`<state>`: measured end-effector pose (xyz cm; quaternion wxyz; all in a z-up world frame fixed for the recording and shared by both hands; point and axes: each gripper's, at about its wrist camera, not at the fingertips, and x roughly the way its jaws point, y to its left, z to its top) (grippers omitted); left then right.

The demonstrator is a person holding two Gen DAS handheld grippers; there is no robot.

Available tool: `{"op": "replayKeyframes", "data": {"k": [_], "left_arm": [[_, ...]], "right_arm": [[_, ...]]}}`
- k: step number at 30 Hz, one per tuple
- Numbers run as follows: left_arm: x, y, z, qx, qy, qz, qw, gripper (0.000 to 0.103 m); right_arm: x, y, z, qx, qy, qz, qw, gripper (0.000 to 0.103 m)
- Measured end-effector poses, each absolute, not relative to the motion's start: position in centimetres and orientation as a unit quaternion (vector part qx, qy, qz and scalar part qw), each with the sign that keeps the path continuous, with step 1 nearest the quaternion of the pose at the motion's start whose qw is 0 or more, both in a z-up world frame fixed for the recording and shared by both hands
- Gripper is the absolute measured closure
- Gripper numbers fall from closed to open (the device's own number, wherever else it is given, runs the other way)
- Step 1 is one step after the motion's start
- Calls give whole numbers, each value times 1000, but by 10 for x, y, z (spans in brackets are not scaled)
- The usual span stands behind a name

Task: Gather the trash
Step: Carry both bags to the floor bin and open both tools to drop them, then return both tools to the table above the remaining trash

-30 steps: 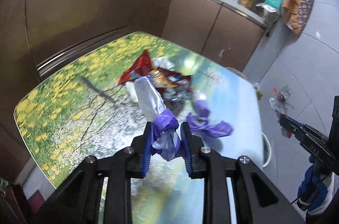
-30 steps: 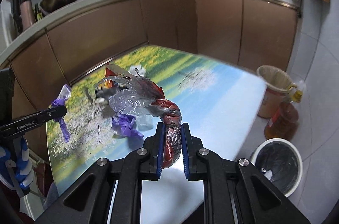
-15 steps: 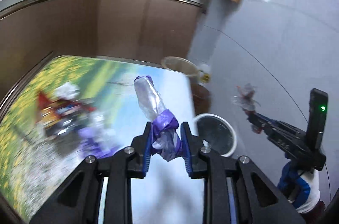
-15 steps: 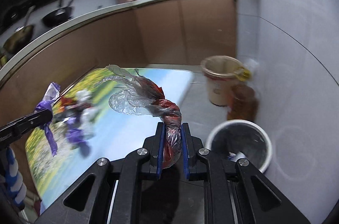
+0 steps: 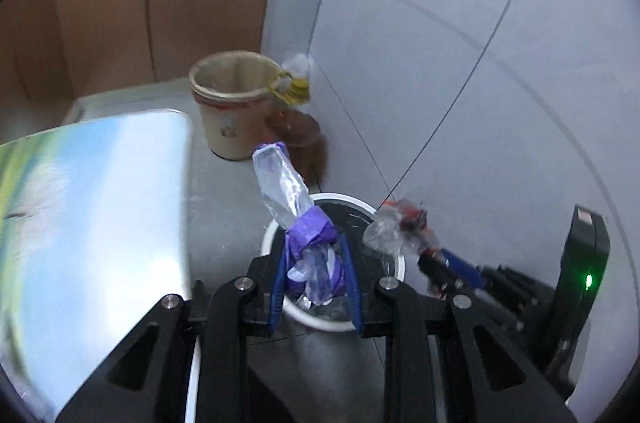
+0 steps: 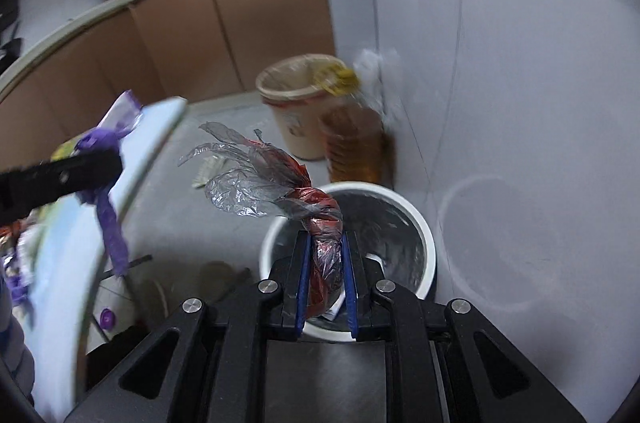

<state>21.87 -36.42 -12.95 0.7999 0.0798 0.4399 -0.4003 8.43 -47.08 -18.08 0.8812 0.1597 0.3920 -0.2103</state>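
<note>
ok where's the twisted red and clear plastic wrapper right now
The twisted red and clear plastic wrapper is clamped in the right gripper, above the white round bin on the floor.

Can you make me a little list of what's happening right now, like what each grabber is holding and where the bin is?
left gripper: shut on purple and clear wrapper
right gripper: shut on red and clear wrapper
white bin: on the floor, under both grippers, dark liner inside
beige bucket: behind the bin, by the cabinets
table: to the left
trash dropped yet: no
</note>
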Motion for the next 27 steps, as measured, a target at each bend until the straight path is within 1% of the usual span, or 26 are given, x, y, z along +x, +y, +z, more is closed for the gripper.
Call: {"op": "replayKeyframes", "data": {"k": [5, 6, 8, 9, 10, 12, 17, 20, 21, 23, 26, 27], "left_arm": [[239, -405, -163, 79, 466, -403, 784, 77], [244, -411, -168, 74, 473, -406, 779, 75], [250, -415, -176, 69, 483, -408, 772, 68], [252, -416, -180, 67, 486, -407, 770, 62], [254, -416, -182, 64, 487, -406, 771, 61], [255, -412, -182, 54, 489, -408, 769, 61], [247, -391, -163, 44, 471, -402, 784, 61], [241, -367, -142, 40, 439, -381, 813, 61], [237, -357, -134, 41, 425, -370, 825, 61], [233, -342, -122, 38, 406, -358, 840, 61], [217, -311, -100, 41, 356, -334, 872, 61], [210, -299, -93, 45, 337, -325, 883, 61]], "right_arm": [[104, -498, -216, 179, 406, -233, 865, 86], [106, -502, -220, 181, 408, -235, 863, 83], [109, -509, -230, 186, 411, -240, 859, 72], [109, -512, -233, 187, 412, -243, 858, 64], [108, -513, -235, 188, 412, -247, 857, 62], [109, -513, -236, 186, 412, -248, 857, 61], [108, -506, -230, 179, 409, -250, 859, 58], [108, -495, -219, 169, 396, -242, 870, 51], [108, -491, -214, 167, 390, -238, 874, 47], [108, -478, -200, 157, 377, -230, 883, 45], [106, -456, -178, 144, 357, -213, 898, 39], [105, -449, -171, 140, 351, -207, 902, 36]]}}
